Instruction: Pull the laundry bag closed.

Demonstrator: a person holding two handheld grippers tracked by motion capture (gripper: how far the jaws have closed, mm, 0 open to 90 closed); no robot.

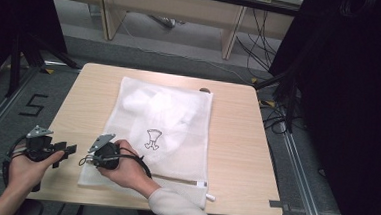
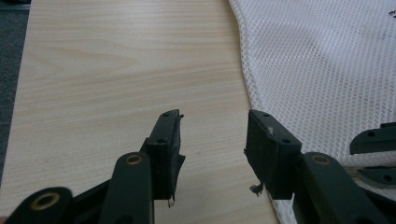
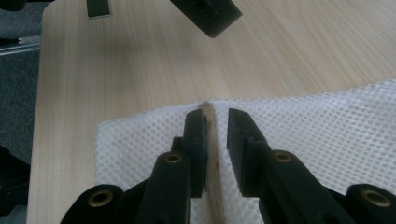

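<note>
A white mesh bag (image 1: 162, 131) lies flat on the table (image 1: 235, 155), running from near the far edge to the near edge, a little left of centre. Its long axis runs far to near, and the zipper end, with its pull (image 1: 210, 197), points at the near edge. Something white sits inside toward the far end.

The right gripper (image 3: 215, 135) is over the bag's near left corner, jaws narrowed around a strip of bare wood between two mesh edges, likely set there to pinch the mesh; nothing is visibly clamped yet.

The left gripper (image 2: 212, 140) waits released above bare wood by the near left corner, just beside the bag's edge, probably ready to take the other side.
</note>
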